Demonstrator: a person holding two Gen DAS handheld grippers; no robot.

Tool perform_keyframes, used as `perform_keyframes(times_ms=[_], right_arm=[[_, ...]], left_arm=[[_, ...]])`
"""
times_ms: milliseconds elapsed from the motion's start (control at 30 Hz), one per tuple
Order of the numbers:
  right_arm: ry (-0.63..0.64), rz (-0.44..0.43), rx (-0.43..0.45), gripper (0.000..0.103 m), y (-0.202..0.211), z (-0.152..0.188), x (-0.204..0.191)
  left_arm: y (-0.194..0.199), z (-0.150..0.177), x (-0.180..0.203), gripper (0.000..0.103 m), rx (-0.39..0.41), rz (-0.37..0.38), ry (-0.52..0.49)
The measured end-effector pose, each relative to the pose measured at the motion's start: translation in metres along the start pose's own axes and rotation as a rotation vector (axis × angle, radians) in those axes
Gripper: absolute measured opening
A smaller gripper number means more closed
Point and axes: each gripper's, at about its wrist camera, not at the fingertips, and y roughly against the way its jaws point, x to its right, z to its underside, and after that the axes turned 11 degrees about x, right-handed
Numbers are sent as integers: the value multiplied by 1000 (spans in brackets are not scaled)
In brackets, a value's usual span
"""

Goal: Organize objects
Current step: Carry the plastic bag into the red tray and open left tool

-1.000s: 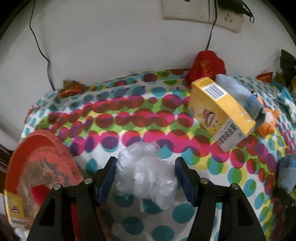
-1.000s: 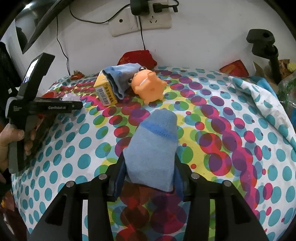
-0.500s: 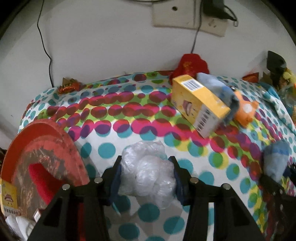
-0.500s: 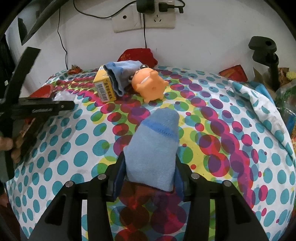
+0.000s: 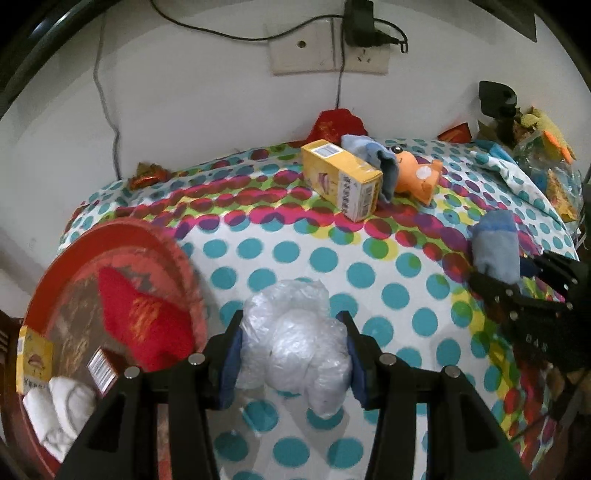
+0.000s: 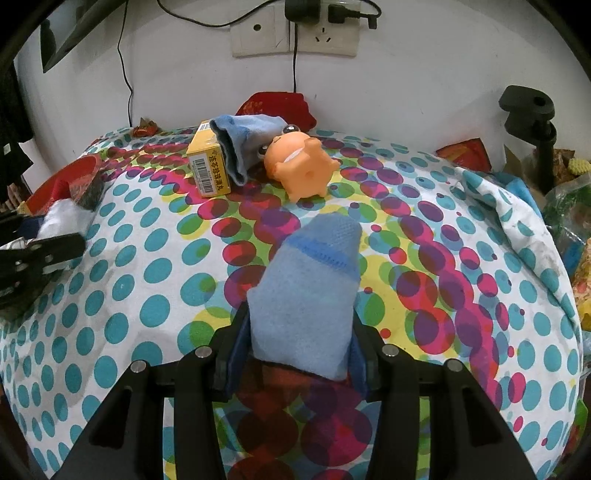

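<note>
My left gripper (image 5: 293, 354) is shut on a crumpled clear plastic bag (image 5: 295, 343) and holds it above the dotted cloth, just right of a red round tray (image 5: 177, 258). The tray holds a red pouch (image 5: 144, 325), a small yellow box (image 5: 33, 362) and a white cloth (image 5: 62, 413). My right gripper (image 6: 301, 343) is shut on a folded light-blue sock (image 6: 310, 295); it also shows at the right of the left wrist view (image 5: 496, 251). A yellow box (image 6: 208, 166), a second blue sock (image 6: 243, 140) and an orange toy pig (image 6: 301, 166) lie at the back.
A dotted cloth (image 6: 147, 277) covers the table up to a white wall with sockets and cables (image 6: 295, 33). A red packet (image 6: 277, 107) lies by the wall. A black clamp stand (image 6: 528, 122) and bags of clutter (image 6: 569, 221) crowd the right edge.
My left gripper closed on the plastic bag and pulled back and left, so the red tray's contents came into view. My right gripper kept hold of the sock and barely moved.
</note>
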Motion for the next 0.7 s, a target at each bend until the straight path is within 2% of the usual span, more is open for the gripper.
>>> perform_keyframes(times_ms=[400, 600, 700], right_arm=[[5, 4, 0, 45, 0, 0, -1], [5, 2, -1, 46, 0, 0, -1], [6, 6, 0, 46, 0, 0, -2]], left_arm=[[45, 17, -50, 49, 18, -24, 93], [66, 17, -78, 49, 54, -89, 107], [74, 15, -99, 49, 64, -100, 158]])
